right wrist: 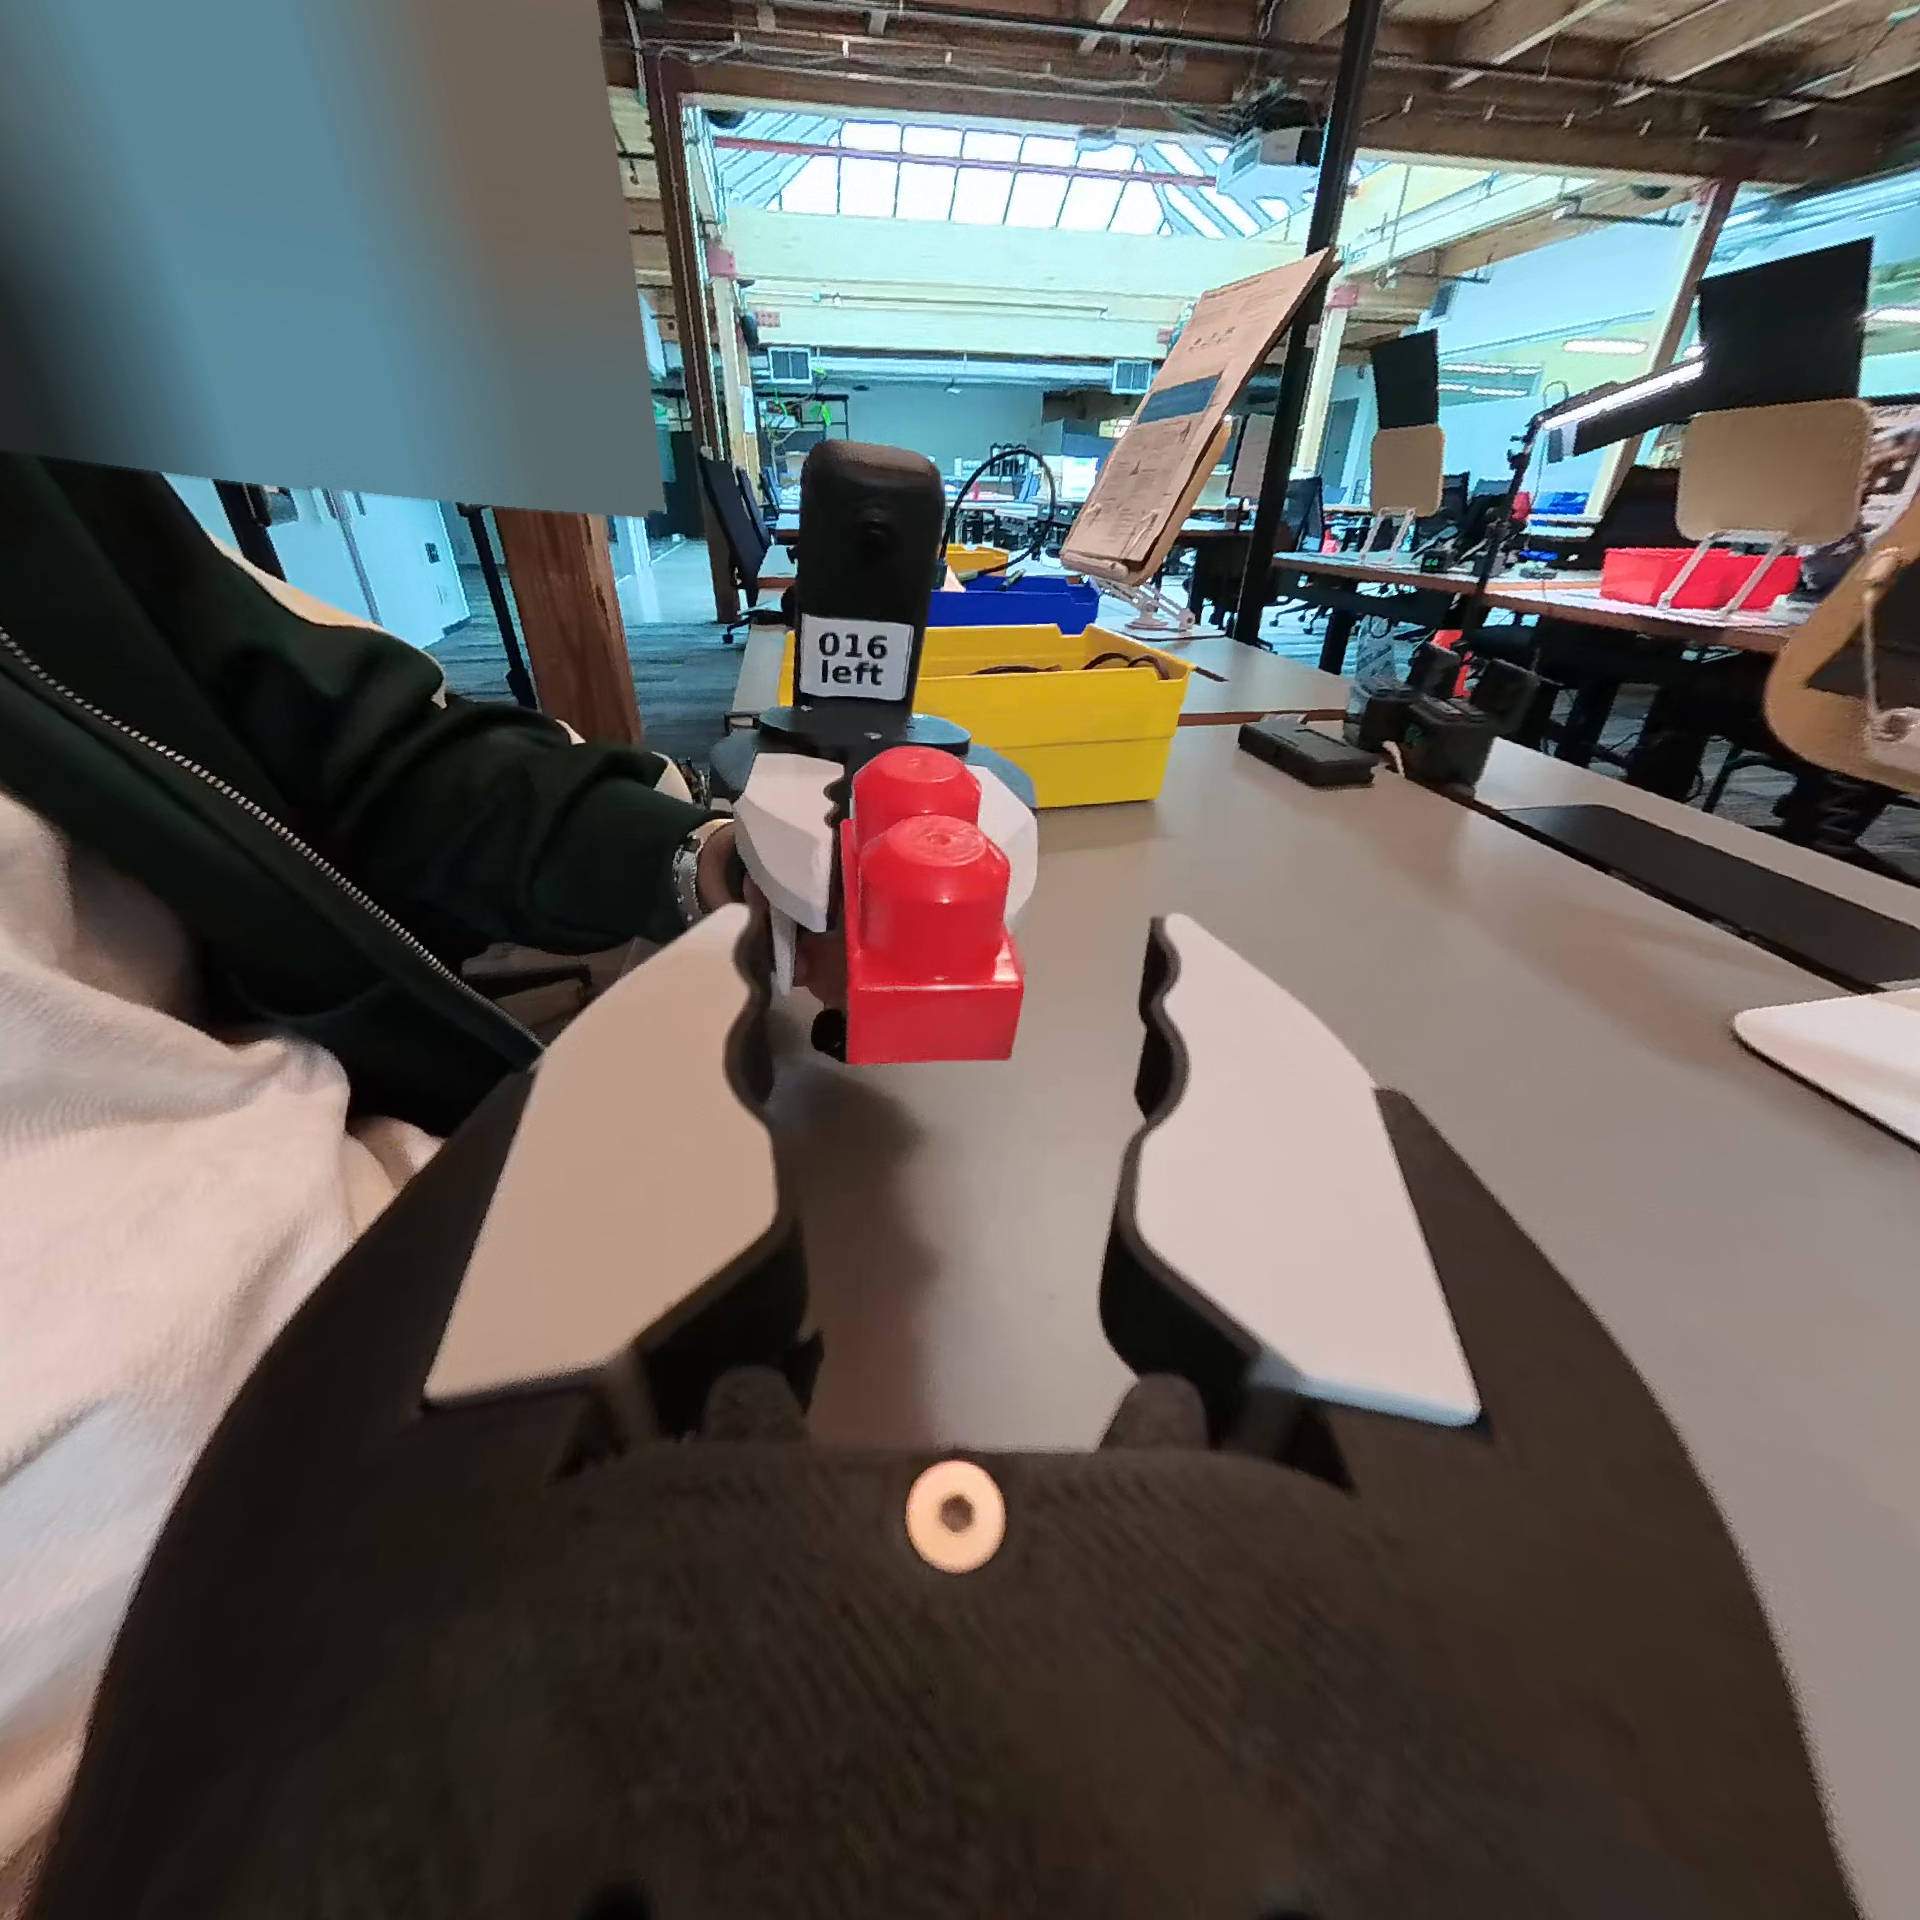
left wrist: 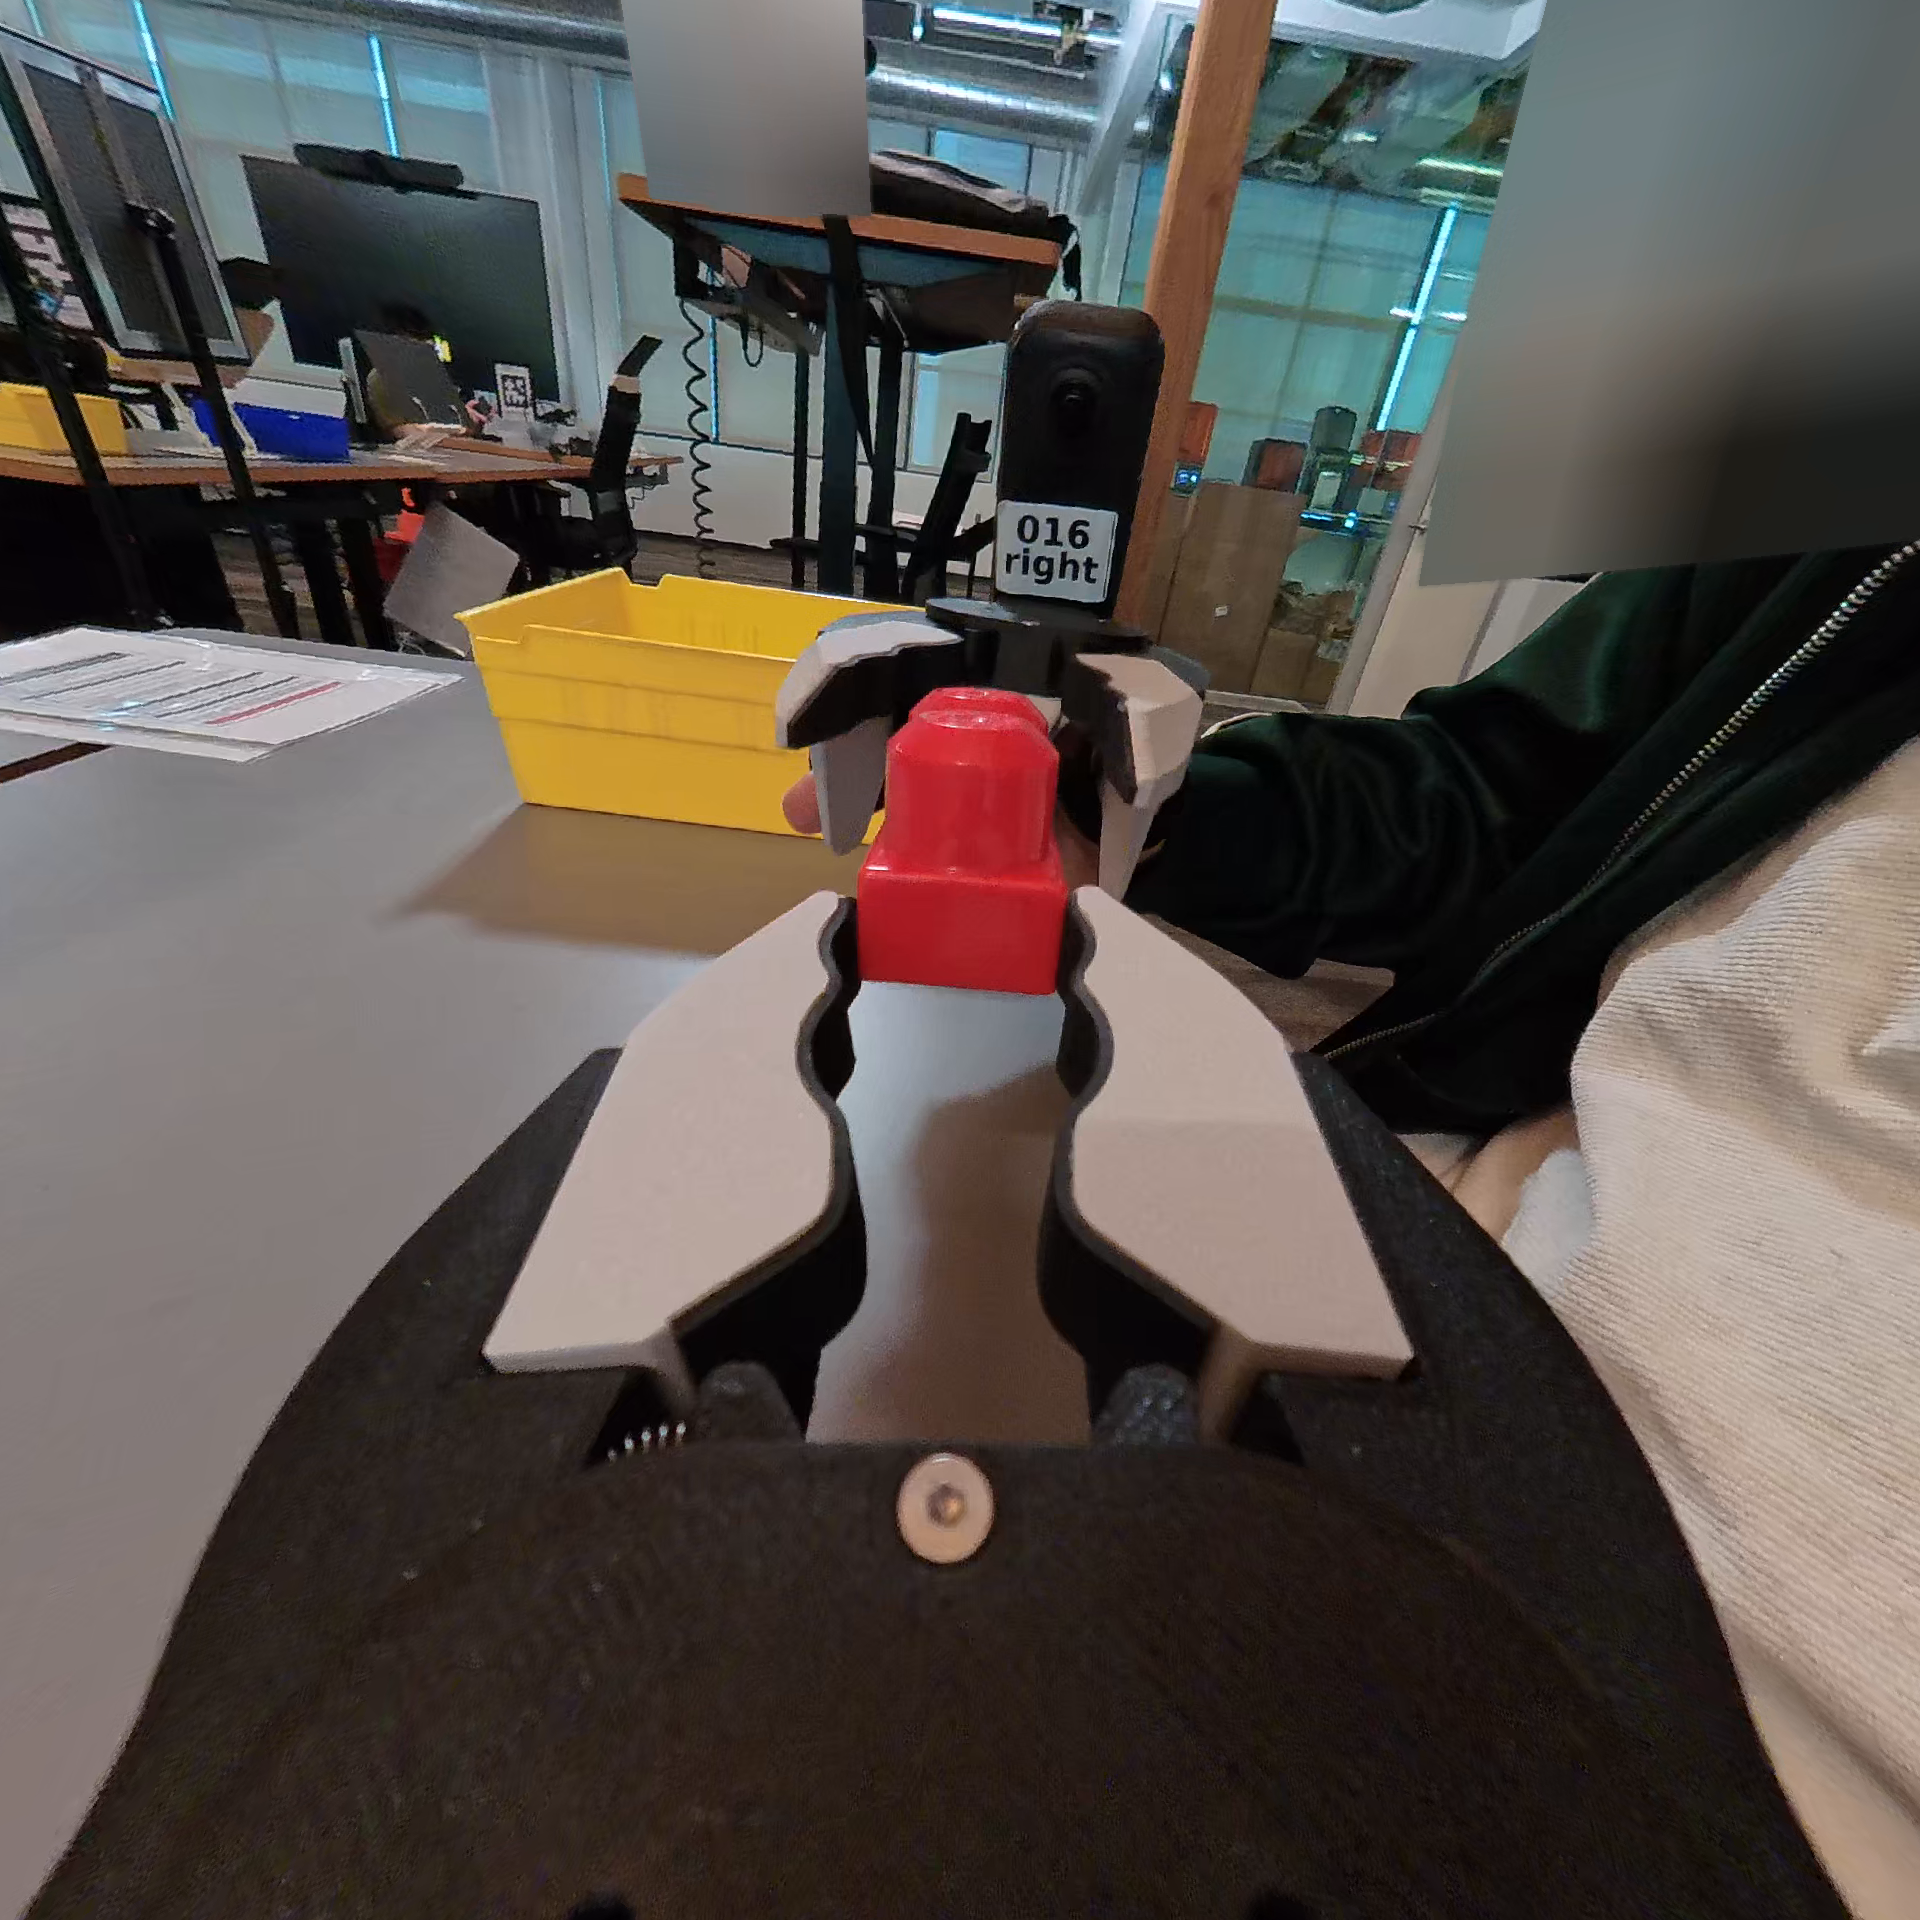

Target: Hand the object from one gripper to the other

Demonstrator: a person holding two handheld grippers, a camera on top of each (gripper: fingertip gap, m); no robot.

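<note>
A red two-stud toy brick [left wrist: 961, 914] is held between the fingertips of my left gripper [left wrist: 961, 940], studs up, above the grey table [left wrist: 260, 987]. My right gripper [left wrist: 987, 790] faces it from the far side, its fingers spread to either side of the brick's far end. In the right wrist view the brick [right wrist: 930, 945] sits between my right gripper's [right wrist: 954, 935] open fingertips, with a gap on each side, wider on the right. The left gripper [right wrist: 904, 847] grips the brick's far end there.
A yellow bin [left wrist: 623, 707] stands on the table behind the grippers; it also shows in the right wrist view [right wrist: 1060, 707]. A sheet of paper [left wrist: 208, 686] lies at the far left. A white flat object [right wrist: 1849, 1049] and a black strip [right wrist: 1714, 883] lie to the right. The person's dark sleeve [left wrist: 1403, 810] is close by. Less than 4 cm separates the two grippers' tips.
</note>
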